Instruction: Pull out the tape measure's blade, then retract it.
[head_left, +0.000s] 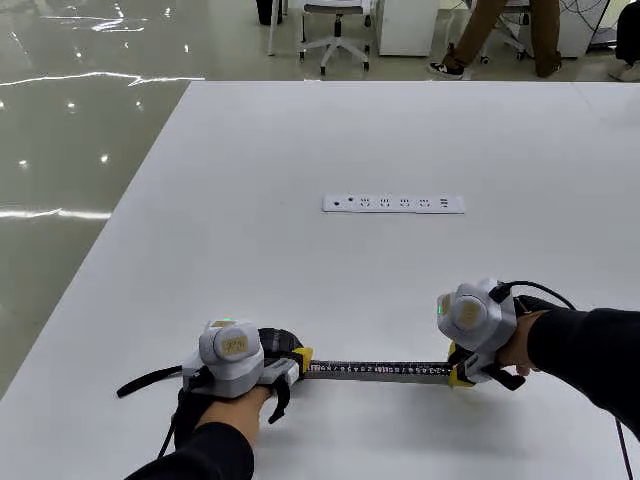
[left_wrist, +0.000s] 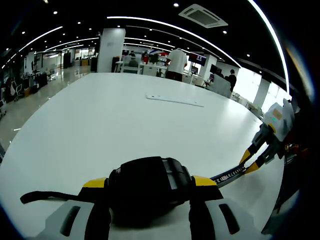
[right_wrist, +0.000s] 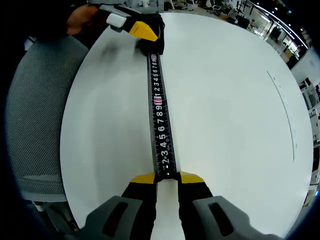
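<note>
Blade part out, taut between both grippers.
Table (head_left: 400, 150) under all. L gripper (left_wrist: 150, 186) clamps tape case (left_wrist: 150, 172) between its jaws; R gripper (right_wrist: 167, 178) pinches blade (right_wrist: 159, 110) end at its tips. Case prob. rigid, weighty, safe hold; blade thin, springy, slick, so grip the tip firmly.

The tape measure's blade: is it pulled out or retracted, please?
Out: the black numbered blade runs from the black case in the left tool to the right tool.

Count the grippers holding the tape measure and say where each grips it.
2. The left gripper is shut on the tape measure's case; the right gripper is shut on the tip of the blade, which stretches between them.
</note>
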